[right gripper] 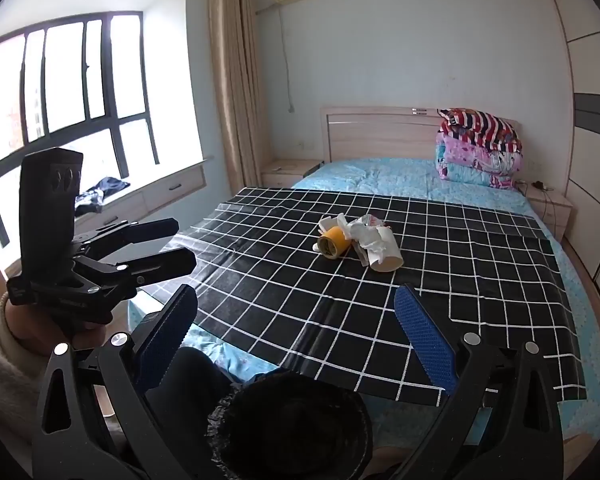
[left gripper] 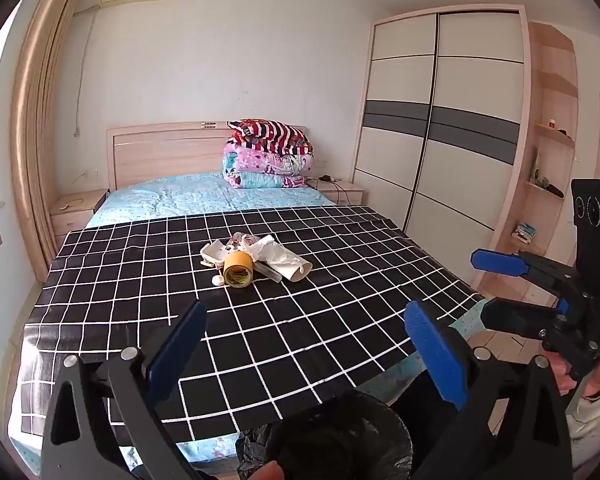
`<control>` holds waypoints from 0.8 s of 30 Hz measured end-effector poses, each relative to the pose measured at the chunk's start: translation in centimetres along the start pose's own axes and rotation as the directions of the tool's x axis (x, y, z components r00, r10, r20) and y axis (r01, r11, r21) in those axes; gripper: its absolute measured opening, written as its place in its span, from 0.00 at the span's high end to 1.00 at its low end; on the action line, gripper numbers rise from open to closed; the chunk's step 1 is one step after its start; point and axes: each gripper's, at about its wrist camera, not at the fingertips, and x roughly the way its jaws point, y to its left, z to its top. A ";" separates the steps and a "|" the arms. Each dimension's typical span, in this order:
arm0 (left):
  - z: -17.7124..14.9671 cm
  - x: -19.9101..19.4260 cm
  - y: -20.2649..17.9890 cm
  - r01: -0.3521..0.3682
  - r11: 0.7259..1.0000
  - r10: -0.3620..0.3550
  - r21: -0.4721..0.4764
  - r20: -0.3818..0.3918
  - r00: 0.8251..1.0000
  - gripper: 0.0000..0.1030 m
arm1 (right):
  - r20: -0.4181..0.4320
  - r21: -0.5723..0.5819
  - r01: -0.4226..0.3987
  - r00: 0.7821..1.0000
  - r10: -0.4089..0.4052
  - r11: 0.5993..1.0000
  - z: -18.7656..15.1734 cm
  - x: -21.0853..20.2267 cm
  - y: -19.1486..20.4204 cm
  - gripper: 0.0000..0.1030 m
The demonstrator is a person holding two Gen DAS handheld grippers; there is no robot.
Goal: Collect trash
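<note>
The trash pile (left gripper: 252, 258) lies in the middle of the black checked sheet (left gripper: 340, 320) that covers the near half of the bed (left gripper: 204, 196), well apart from both grippers and ahead of them. The left gripper (left gripper: 304, 340) has its fingers (left gripper: 436, 348) spread wide with nothing between them, and the pile shows above the gap, a little to the left. The right gripper (right gripper: 296, 328) is also released, its fingers (right gripper: 424, 332) wide apart and empty, and in its view the pile sits ahead, between the two fingers but far beyond the tips. In the pile, a yellow tape roll (left gripper: 238, 270) rests on its side with its open hole turned toward the cameras, and a small white cap (left gripper: 218, 280) lies just beside it. A paper cup (left gripper: 296, 270) lies on its side, its long axis going toward the lower right in the left view, with crumpled white tissue (left gripper: 270, 250) on it. A bin with a black bag (right gripper: 292, 428) stands below the grippers at the near edge of the bed; its inside is dark and I cannot tell what is in it
</note>
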 end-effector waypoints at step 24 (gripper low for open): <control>-0.1 0.1 0.0 0.030 0.999 -0.030 0.013 -0.010 0.999 0.07 | -0.001 0.002 0.001 1.000 -0.001 1.000 0.0 0.1 -0.1 0.03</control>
